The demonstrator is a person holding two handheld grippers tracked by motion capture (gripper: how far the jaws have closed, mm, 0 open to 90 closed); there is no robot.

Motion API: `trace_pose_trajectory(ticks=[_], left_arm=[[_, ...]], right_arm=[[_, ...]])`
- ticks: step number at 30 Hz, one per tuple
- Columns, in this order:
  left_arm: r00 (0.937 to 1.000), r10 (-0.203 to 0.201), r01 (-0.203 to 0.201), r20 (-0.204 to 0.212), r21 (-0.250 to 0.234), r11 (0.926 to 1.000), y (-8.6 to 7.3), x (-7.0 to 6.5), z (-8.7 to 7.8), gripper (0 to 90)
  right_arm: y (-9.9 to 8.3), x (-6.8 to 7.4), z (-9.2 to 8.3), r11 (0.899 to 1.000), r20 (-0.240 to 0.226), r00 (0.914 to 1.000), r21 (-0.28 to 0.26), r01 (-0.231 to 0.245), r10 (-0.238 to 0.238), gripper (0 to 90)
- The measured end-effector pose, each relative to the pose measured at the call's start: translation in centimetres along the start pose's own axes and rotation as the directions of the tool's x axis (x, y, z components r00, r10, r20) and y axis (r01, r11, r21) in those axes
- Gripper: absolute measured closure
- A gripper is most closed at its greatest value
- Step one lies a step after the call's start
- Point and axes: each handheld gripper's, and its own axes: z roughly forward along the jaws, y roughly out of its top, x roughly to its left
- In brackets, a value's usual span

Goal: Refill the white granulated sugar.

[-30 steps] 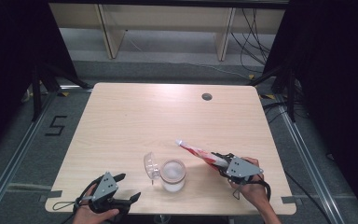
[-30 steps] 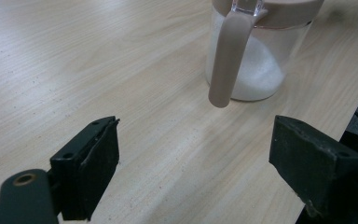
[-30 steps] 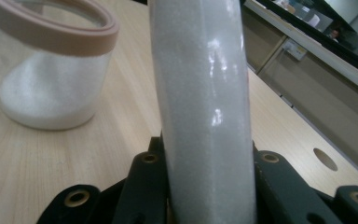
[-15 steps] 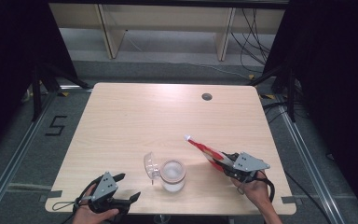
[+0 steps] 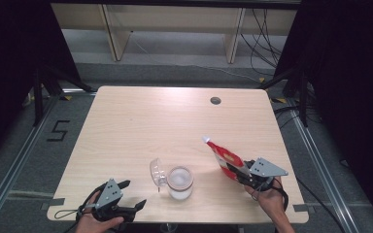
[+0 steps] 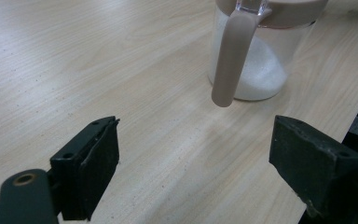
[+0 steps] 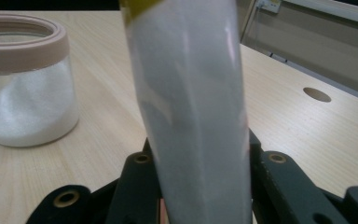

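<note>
Right gripper (image 5: 237, 171): mine, jaws just opening, seemingly pinching red pouch (image 5: 225, 157) (beside jar (image 5: 180, 182)); left gripper (image 5: 132, 196) spread.

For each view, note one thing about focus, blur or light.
High view: table evenly lit, surroundings dark. Left gripper view: jar fairly sharp, near fingers soft. Right gripper view: pouch close and blurred, jar behind clearer.
</note>
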Motion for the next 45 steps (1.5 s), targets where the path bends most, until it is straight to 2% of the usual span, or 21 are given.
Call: trace_pose_trajectory(ticks=[3, 5, 7, 10, 13, 16, 17, 19, 23, 27, 29, 30, 33, 35, 36, 38, 39, 42, 43, 44, 45], left_arm=[[1.0, 0.0, 0.0, 0.002, -0.001, 1.0, 0.0, 0.0, 0.0, 15.5], [1.0, -0.001, 0.001, 0.004, -0.001, 1.0, 0.0, 0.0, 0.0, 15.5], [0.9994, -0.034, 0.034, 0.003, 0.001, 0.9994, -0.1, -0.2, 0.1, 15.6], [0.9999, 0.012, -0.012, 0.0, 0.006, 0.9999, 0.0, 0.1, 0.1, 15.5], [0.9999, 0.011, -0.011, 0.001, 0.006, 0.9999, 0.0, 0.1, 0.1, 15.5], [1.0, -0.007, 0.007, 0.006, -0.005, 1.0, 0.0, 0.0, 0.2, 15.5], [0.999, -0.044, 0.044, 0.004, -0.004, 0.999, -0.1, -0.2, 0.2, 15.5], [1.0, -0.002, 0.002, 0.003, 0.003, 1.0, 0.0, 0.1, 0.1, 15.5], [0.9999, -0.013, 0.013, 0.004, -0.004, 0.9999, 0.0, 0.0, 0.3, 15.5], [0.9995, -0.029, 0.029, 0.014, -0.009, 0.9995, 0.1, -0.2, 0.5, 15.5], [0.9998, -0.005, 0.005, 0.017, 0.002, 1.0, 0.2, -0.1, 0.5, 15.5], [0.9998, -0.004, 0.004, 0.017, 0.004, 1.0, 0.3, -0.1, 0.5, 15.5], [0.9994, -0.032, 0.032, 0.014, 0.006, 0.9995, 0.3, -0.3, 0.6, 15.5], [0.9996, -0.018, 0.019, 0.019, -0.008, 0.9998, 0.4, -0.2, 0.6, 15.5], [0.9998, -0.002, 0.002, 0.018, -0.001, 1.0, 0.5, -0.1, 0.6, 15.5], [0.9998, -0.008, 0.008, 0.02, -0.004, 1.0, 0.6, -0.1, 0.5, 15.5], [0.9996, -0.017, 0.017, 0.021, -0.005, 0.9998, 0.6, -0.2, 0.6, 15.5], [0.9993, -0.028, 0.028, 0.024, -0.001, 0.9996, 0.7, -0.3, 0.5, 15.5], [0.9996, -0.005, 0.005, 0.027, -0.005, 1.0, 0.8, -0.2, 0.5, 15.5], [0.9985, -0.044, 0.044, 0.033, -0.007, 0.999, 0.7, -0.4, 0.5, 15.5], [0.9989, -0.036, 0.036, 0.031, -0.007, 0.9993, 0.8, -0.4, 0.4, 15.5]], right_arm=[[0.0, 0.1, -0.2, 1.0, 0.031, 0.9992, -0.006, -0.025, 0.025, 69.2], [-0.1, 0.0, -0.5, 1.0, 0.02, 0.9995, 0.0, -0.023, 0.023, 68.8], [-0.2, -0.1, -0.7, 0.999, 0.029, 0.9988, -0.001, -0.038, 0.038, 68.5], [-0.3, -0.1, -1.1, 0.999, 0.04, 0.9979, -0.006, -0.051, 0.051, 68.5], [-0.3, -0.3, -1.3, 0.999, 0.059, 0.9977, -0.006, -0.034, 0.034, 68.4], [-0.4, -0.3, -1.4, 0.996, 0.062, 0.9943, -0.024, -0.085, 0.086, 66.6], [-0.4, -0.4, -1.5, 0.996, 0.067, 0.9942, -0.027, -0.083, 0.084, 65.5], [-0.4, -0.5, -1.8, 0.996, 0.065, 0.9942, -0.018, -0.084, 0.085, 64.6], [-0.7, -0.6, -2.2, 0.992, 0.062, 0.9905, -0.021, -0.122, 0.123, 60.9], [-0.7, -0.3, -2.8, 0.982, 0.083, 0.9791, -0.033, -0.184, 0.186, 53.0], [-0.6, -0.4, -3.1, 0.988, 0.102, 0.9833, -0.031, -0.149, 0.151, 49.9], [-0.4, -0.1, -3.2, 0.986, 0.095, 0.9811, -0.025, -0.167, 0.169, 48.4], [-0.2, 0.1, -3.8, 0.987, 0.124, 0.979, -0.014, -0.161, 0.162, 42.0], [-0.3, 0.3, -4.3, 0.978, 0.146, 0.9676, -0.047, -0.201, 0.206, 39.0], [-0.3, 0.2, -4.4, 0.982, 0.16, 0.9698, -0.065, -0.175, 0.184, 38.5], [-0.5, 0.4, -5.0, 0.977, 0.152, 0.9654, -0.042, -0.208, 0.212, 36.5], [-0.5, 0.7, -5.2, 0.971, 0.161, 0.958, -0.047, -0.233, 0.238, 35.8], [-0.7, 1.0, -5.8, 0.977, 0.168, 0.9626, -0.039, -0.209, 0.212, 35.1], [-0.7, 1.2, -6.0, 0.975, 0.172, 0.9601, -0.043, -0.216, 0.22, 34.7], [-0.7, 1.4, -6.2, 0.974, 0.187, 0.9562, -0.037, -0.222, 0.225, 34.2], [-0.8, 1.4, -6.4, 0.977, 0.181, 0.9596, -0.034, -0.213, 0.215, 33.6]])
